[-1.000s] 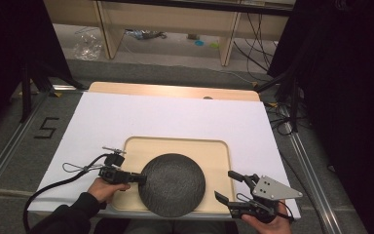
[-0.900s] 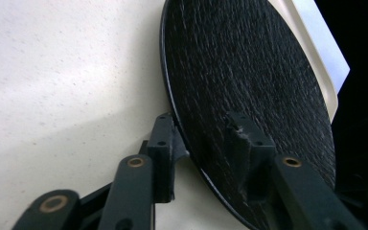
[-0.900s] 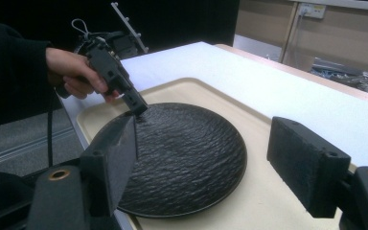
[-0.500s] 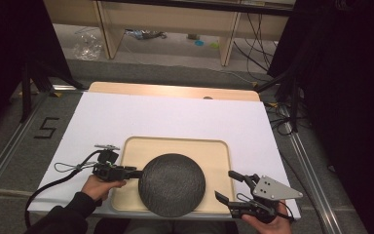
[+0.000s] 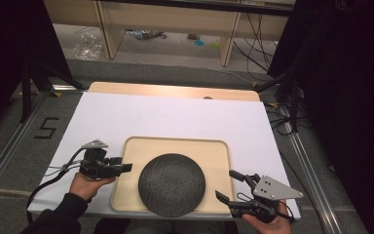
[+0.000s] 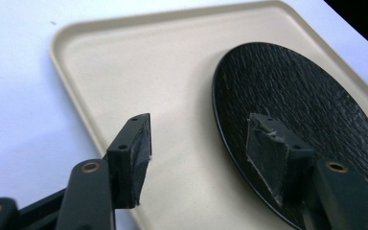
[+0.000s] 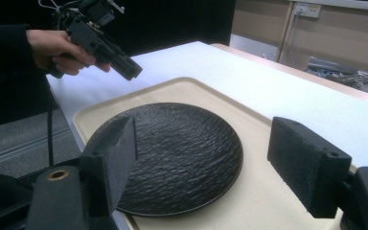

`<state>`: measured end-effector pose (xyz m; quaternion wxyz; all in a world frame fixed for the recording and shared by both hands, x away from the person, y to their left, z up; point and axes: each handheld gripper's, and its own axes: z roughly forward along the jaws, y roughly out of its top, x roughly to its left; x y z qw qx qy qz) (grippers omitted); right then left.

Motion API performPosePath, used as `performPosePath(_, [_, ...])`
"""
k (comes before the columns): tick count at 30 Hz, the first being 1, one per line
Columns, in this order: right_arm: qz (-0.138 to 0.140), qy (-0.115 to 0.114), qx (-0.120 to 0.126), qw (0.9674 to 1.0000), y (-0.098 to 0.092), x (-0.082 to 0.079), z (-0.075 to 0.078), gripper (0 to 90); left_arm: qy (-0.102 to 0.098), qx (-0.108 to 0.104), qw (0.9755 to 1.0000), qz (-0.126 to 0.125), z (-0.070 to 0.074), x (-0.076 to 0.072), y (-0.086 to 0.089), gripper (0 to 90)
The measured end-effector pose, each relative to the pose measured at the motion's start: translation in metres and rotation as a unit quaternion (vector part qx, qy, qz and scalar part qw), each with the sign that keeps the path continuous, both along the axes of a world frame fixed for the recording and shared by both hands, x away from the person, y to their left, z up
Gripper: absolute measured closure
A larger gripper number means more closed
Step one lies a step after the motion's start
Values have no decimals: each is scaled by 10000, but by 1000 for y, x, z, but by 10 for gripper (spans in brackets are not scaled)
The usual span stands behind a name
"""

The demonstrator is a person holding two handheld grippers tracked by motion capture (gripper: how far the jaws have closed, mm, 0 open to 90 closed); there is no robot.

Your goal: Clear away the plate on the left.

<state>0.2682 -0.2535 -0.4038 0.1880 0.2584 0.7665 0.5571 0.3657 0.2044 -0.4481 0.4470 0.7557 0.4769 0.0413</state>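
A round black textured plate [image 5: 172, 184] lies on a beige tray [image 5: 175, 142] at the near middle of the table. My left gripper [image 5: 123, 165] hovers over the tray's left rim, a short way left of the plate; its jaws have just been opening and are open with nothing between them. In the left gripper view the gripper [image 6: 203, 148] points over the tray [image 6: 148, 57], with the plate [image 6: 306, 96] to its right. My right gripper [image 5: 227, 185] stands open at the tray's near right corner. In the right gripper view its wide jaws [image 7: 211, 163] frame the plate [image 7: 172, 143], and the left gripper [image 7: 127, 67] hangs beyond.
A white sheet [image 5: 175, 117] covers the wooden table [image 5: 170, 90]. The table's front edge runs close to both hands. Cables [image 5: 282, 122] lie on the floor to the right, and a "5" mark [image 5: 46, 127] is on the floor to the left. Wooden shelving [image 5: 165, 19] stands behind.
My left gripper has drawn back leftward from the plate's rim and risen a little, with its jaws spreading apart. The plate, the tray and the right gripper have stayed put.
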Motion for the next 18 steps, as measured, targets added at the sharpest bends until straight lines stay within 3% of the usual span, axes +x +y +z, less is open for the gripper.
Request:
performPosePath(6, [-4, -10, -16, 10000, 1, 0, 0, 268, -203, 104, 9997, 29, 5, -4, 7, 350])
performPosePath(18, [-32, -42, -19, 10000, 0, 0, 0, 268, -508, -435, 9978, 20, 17, -16, 17, 230])
